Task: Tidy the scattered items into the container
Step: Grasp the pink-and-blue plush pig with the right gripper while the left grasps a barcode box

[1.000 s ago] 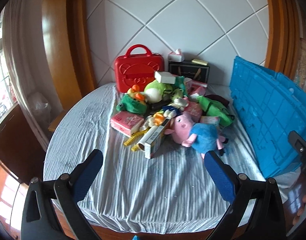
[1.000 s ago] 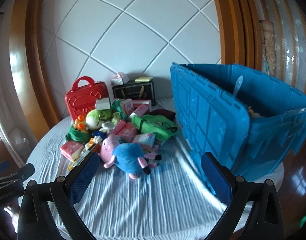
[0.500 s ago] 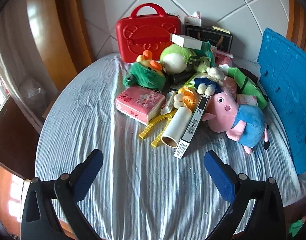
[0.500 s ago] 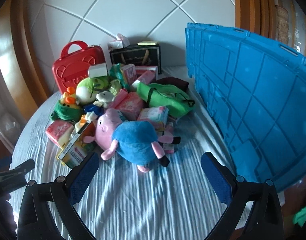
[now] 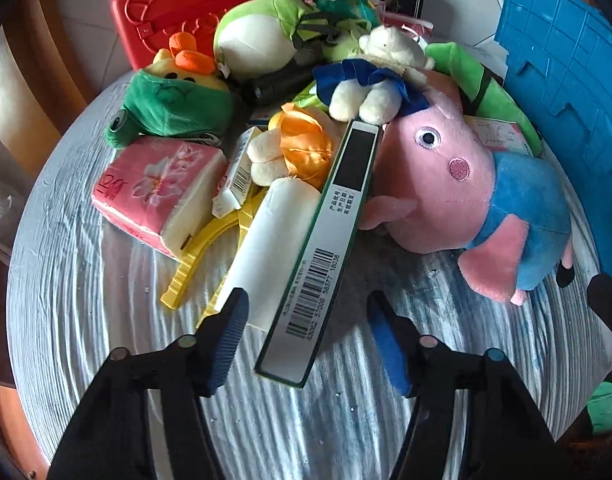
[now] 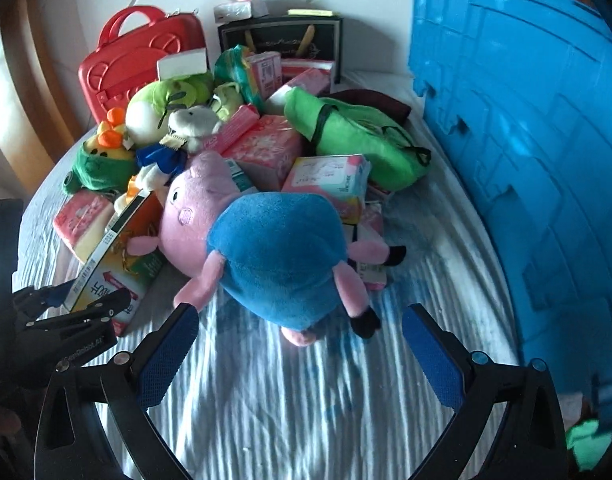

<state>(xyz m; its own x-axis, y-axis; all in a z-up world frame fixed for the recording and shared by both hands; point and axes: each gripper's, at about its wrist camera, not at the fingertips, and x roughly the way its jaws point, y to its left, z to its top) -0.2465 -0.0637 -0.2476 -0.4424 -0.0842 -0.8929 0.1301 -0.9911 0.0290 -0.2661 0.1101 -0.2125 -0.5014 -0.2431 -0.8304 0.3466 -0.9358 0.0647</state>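
A long carton [image 5: 329,248] with a barcode strip lies at the near edge of a heap of scattered items on a striped grey cloth [image 5: 86,280], its near end pointing between the fingers of the left gripper [image 5: 306,340]. The left jaws have just been closing and now stand at a middling width on either side of that end; the pads do not press on it. A white roll [image 5: 266,248] lies touching the carton's left side, over a yellow plastic piece [image 5: 194,256]. A pink tissue pack [image 5: 158,188] lies just left of these.

To the carton's right lies a pink pig plush in a blue shirt [image 6: 266,256]. The right gripper [image 6: 302,354] hovers near its feet, jaws wide, with nothing between them.

Further back in the heap are a white bear plush in blue [image 5: 373,80], a green frog-hooded plush [image 5: 166,108], a green and white plush [image 5: 258,36] and a green bag [image 6: 357,140]. A red toy case [image 6: 142,60] and a dark box [image 6: 282,40] stand at the rear. The blue container [image 6: 525,160] stands at the right edge of the cloth, just beside the heap.
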